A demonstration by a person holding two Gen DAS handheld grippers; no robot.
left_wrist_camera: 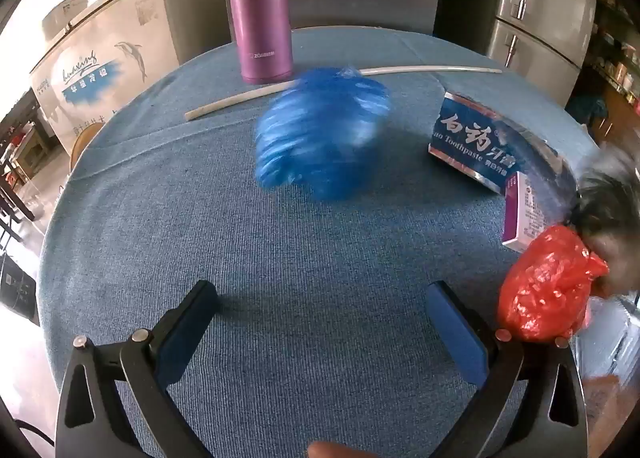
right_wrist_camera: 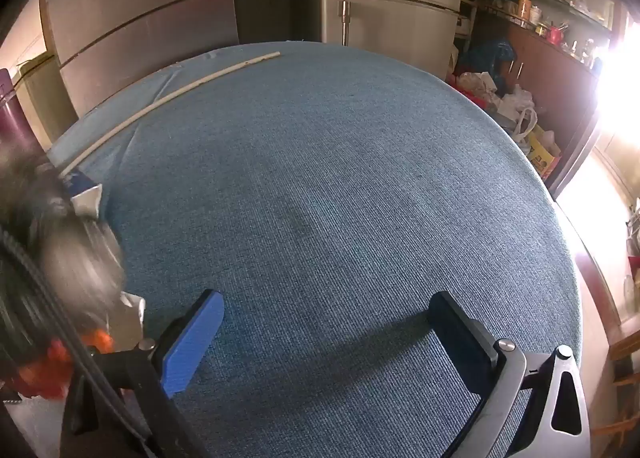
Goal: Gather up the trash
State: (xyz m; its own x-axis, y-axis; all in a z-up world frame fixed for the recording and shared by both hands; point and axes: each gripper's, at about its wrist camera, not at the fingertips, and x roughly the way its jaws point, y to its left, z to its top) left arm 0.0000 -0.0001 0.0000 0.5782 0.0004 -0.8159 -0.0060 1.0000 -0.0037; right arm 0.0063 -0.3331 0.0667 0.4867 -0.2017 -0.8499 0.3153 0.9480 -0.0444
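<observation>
**Blue bag ahead of left gripper; both grippers wide open and empty**

Blue plastic bag (left_wrist_camera: 322, 133), crumpled and motion-blurred, lies on the blue tablecloth (left_wrist_camera: 280, 258) far of the left gripper (left_wrist_camera: 320, 300), roughly centred between its fingers' line but well apart from them. Red plastic bag (left_wrist_camera: 548, 284), bunched, sits at the near right, just beside the left gripper's right finger; whether it touches is unclear.

Count: two plastic bags (one blue, one red). Two cartons: one toothpaste box (left_wrist_camera: 484, 141) right of the blue bag, one purple-and-white small box (left_wrist_camera: 524, 213) near the red bag. One white rod (left_wrist_camera: 420, 69) along the far side, passing behind the blue bag. One purple flask (left_wrist_camera: 262, 9), upright, far left of centre.

A blurred grey-black shape (left_wrist_camera: 612, 193) sits at the right edge above the red bag; not identifiable.

Left gripper: jaws spread wide, nothing between them, held low over the cloth and pointing to the far side. Right gripper (right_wrist_camera: 326, 312): jaws likewise wide apart and empty, over bare cloth; red plastic shows at its near left edge.
</observation>
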